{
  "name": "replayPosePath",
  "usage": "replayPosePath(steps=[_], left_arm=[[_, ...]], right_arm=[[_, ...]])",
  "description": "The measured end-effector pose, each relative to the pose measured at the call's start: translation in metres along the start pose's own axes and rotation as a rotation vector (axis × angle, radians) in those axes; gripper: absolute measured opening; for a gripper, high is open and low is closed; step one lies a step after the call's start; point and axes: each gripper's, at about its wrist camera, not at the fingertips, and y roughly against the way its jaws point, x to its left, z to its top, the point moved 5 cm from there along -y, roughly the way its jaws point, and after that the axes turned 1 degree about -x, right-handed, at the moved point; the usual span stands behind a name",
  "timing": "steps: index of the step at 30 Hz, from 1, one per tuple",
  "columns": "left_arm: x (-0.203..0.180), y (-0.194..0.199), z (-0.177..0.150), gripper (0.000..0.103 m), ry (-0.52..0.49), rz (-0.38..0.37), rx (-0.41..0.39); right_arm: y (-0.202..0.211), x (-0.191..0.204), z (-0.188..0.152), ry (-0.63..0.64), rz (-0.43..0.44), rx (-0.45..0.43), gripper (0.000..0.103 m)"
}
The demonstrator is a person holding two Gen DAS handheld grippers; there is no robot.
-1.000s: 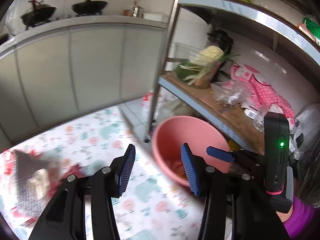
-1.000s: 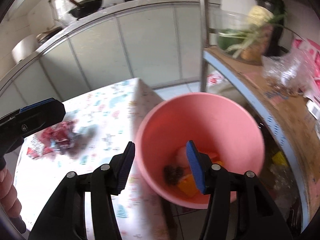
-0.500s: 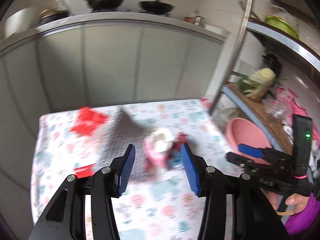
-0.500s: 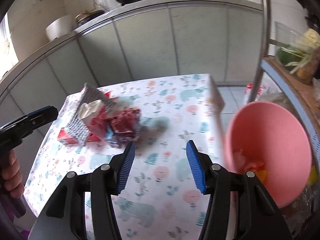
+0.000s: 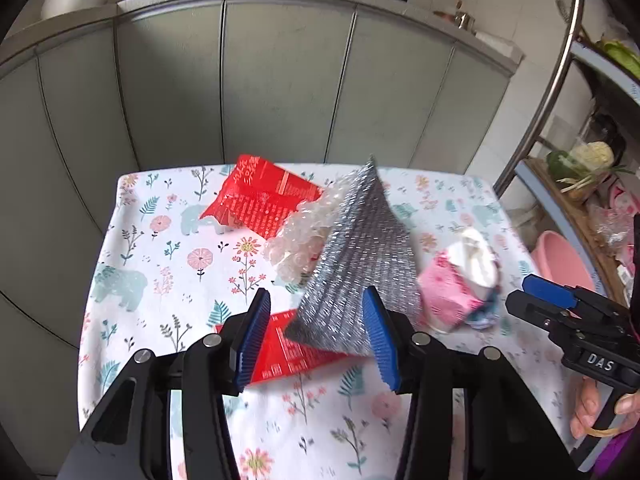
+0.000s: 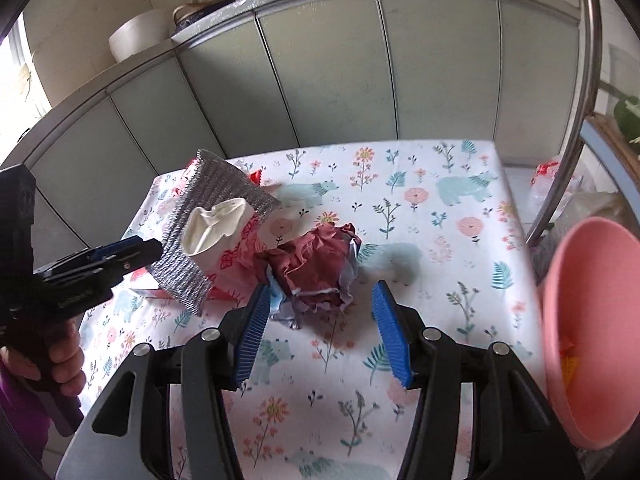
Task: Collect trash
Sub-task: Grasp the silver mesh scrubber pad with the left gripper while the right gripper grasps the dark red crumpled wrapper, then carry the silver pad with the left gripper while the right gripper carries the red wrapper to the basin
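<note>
Trash lies on the floral tablecloth [image 5: 168, 264]. A silver foil bag [image 5: 360, 256] stands tilted in the middle, beside clear bubble wrap [image 5: 300, 240], a red wrapper [image 5: 260, 200] behind and a second red wrapper [image 5: 288, 352] under it. A pink cup with white paper [image 5: 464, 272] lies to its right. My left gripper [image 5: 316, 336] is open and empty, just before the foil bag. My right gripper [image 6: 320, 328] is open and empty, just before a crumpled dark red paper wad [image 6: 316, 268]. The pink bin [image 6: 592, 328] holds orange scraps off the table's right edge.
Grey cabinet doors [image 5: 280, 80] stand behind the table. A metal rack [image 5: 560, 80] with vegetables stands to the right, above the bin. The foil bag [image 6: 208, 220] and cup [image 6: 220, 224] show left in the right wrist view.
Both grippers have swung from the pink bin back to the table. They have come closer to the trash pile. Both stay open and empty.
</note>
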Motion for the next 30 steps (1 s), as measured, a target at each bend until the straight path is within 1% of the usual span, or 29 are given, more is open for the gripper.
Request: replayPosePath(steps=[5,6,8,9,10,12,13,17,25,30], left_arm=[[-0.002,-0.018,0.001,0.047,-0.006,-0.021,0.023],[-0.003,-0.019,0.001,0.040,-0.006,-0.025,0.023],[-0.007,-0.019,0.000,0.036,-0.017,-0.043,0.022],[-0.008,-0.019,0.000,0.029,-0.024,-0.044,0.021],[-0.011,-0.018,-0.001,0.025,-0.039,-0.049,0.022],[-0.014,-0.015,-0.003,0.013,-0.051,-0.043,0.014],[-0.015,-0.011,-0.004,0.010,-0.058,-0.045,0.005],[-0.019,0.001,-0.005,0.006,-0.067,-0.069,-0.016],[-0.031,0.049,-0.003,0.004,-0.074,-0.105,-0.108],[-0.037,0.085,0.008,0.004,-0.083,-0.127,-0.182]], right_arm=[[-0.020,-0.004,0.003,-0.047,0.052,0.037,0.054],[-0.022,-0.004,0.003,-0.052,0.065,0.037,0.054],[-0.026,-0.003,0.003,-0.060,0.096,0.033,0.054],[-0.027,-0.002,0.002,-0.058,0.099,0.034,0.054],[-0.028,-0.001,0.002,-0.055,0.096,0.033,0.054],[-0.027,-0.001,0.001,-0.056,0.092,0.022,0.050],[-0.026,-0.002,0.000,-0.056,0.088,0.017,0.049],[-0.014,-0.004,-0.002,-0.054,0.074,-0.005,0.046],[0.032,-0.003,-0.004,-0.037,0.058,-0.092,0.046],[0.063,-0.012,-0.004,-0.049,0.044,-0.144,0.046]])
